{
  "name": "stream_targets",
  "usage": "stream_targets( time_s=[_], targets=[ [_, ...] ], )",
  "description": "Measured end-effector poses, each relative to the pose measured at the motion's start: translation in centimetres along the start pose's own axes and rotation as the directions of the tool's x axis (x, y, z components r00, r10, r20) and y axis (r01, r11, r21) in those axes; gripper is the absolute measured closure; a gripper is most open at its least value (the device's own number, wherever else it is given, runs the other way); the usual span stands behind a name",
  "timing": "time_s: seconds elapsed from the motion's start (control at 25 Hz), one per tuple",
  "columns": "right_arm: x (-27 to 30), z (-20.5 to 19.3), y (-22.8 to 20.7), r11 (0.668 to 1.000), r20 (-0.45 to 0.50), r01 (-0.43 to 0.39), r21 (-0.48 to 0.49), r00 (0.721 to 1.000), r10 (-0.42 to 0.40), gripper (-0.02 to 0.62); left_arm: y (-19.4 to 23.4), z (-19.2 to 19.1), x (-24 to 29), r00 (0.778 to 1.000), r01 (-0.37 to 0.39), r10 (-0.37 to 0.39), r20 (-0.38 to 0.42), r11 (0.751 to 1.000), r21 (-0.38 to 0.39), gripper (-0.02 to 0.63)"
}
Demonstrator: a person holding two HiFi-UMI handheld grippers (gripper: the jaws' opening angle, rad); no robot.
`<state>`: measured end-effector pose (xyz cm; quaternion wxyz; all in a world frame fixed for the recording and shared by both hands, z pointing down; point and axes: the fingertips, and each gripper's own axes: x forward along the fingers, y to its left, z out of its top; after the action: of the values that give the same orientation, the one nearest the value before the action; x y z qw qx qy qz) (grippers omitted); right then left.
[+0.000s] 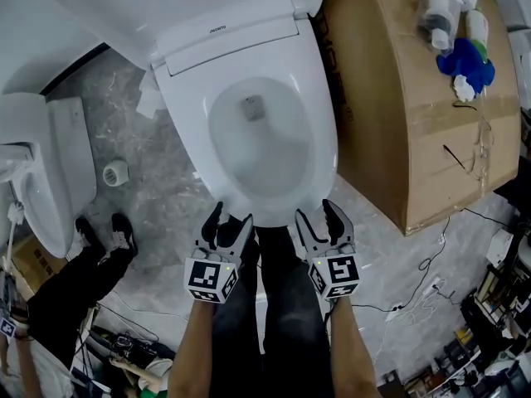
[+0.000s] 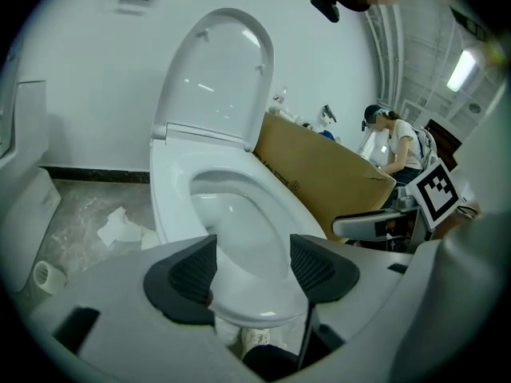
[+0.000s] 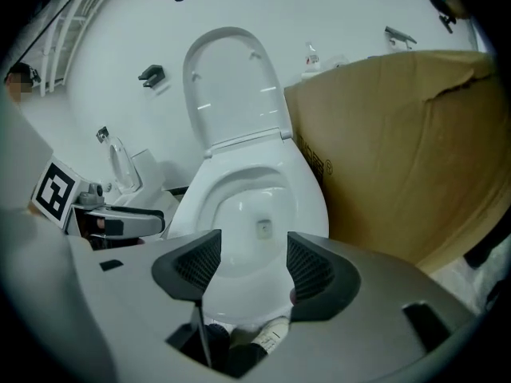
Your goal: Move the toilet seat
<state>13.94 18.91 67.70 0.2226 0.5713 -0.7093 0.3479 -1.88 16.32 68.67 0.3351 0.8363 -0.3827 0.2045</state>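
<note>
Left gripper (image 1: pixel 231 215), right gripper (image 1: pixel 316 211): 2 open, empty claws, apparently just short of toilet seat (image 1: pixel 319 139) front; straddle rim evenly, then close.

Grey marbled floor (image 1: pixel 162 189) under toilet (image 1: pixel 322 135), cardboard box (image 1: pixel 390 114), crumpled paper (image 1: pixel 150 99), tape roll (image 1: pixel 115 172).

The left claw (image 2: pixel 251 266) stands with its jaws apart, and the front rim of the white toilet seat (image 2: pixel 275 206) shows in the gap, with neither dark pad (image 2: pixel 194 274) pressing on it. The seat lies down on the bowl, and the lid (image 2: pixel 215 78) stands upright against the white wall. A cardboard box (image 2: pixel 327 178) sits just beside the toilet on the right. Crumpled paper (image 2: pixel 120 228) and a paper roll (image 2: pixel 46 276) lie on the grey floor (image 2: pixel 80 202) to the left. The right claw (image 2: pixel 351 227) reaches in from the right.
</note>
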Motion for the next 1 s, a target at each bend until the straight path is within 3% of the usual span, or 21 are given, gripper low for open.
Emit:
stream_targets(
  time_s=[0.32,0.56,0.84,1.0],
  targets=[
    [1.6,-2.4,-1.9,0.997,-0.051,0.055,0.047,0.997,-0.052,0.319,2.7,-2.8,0.6,0.996,-0.071,0.068,-0.06,0.996,-0.047,0.275],
    [2.8,-3.7,-2.5,0.995,-0.085,0.077,0.069,0.994,-0.071,0.295,3.2,-4.0,1.5,0.993,-0.081,0.075,-0.093,0.995,-0.065,0.245],
    [3.1,-4.0,-2.6,0.99,-0.09,0.129,0.054,0.988,-0.124,0.291,3.8,-4.5,2.5,0.99,-0.101,0.091,-0.104,0.99,-0.094,0.238],
    [2.9,-4.3,-3.6,0.977,-0.105,0.2,0.073,0.976,-0.192,0.287,4.1,-4.6,2.8,0.988,-0.117,0.105,-0.112,0.988,-0.1,0.239]
  ],
)
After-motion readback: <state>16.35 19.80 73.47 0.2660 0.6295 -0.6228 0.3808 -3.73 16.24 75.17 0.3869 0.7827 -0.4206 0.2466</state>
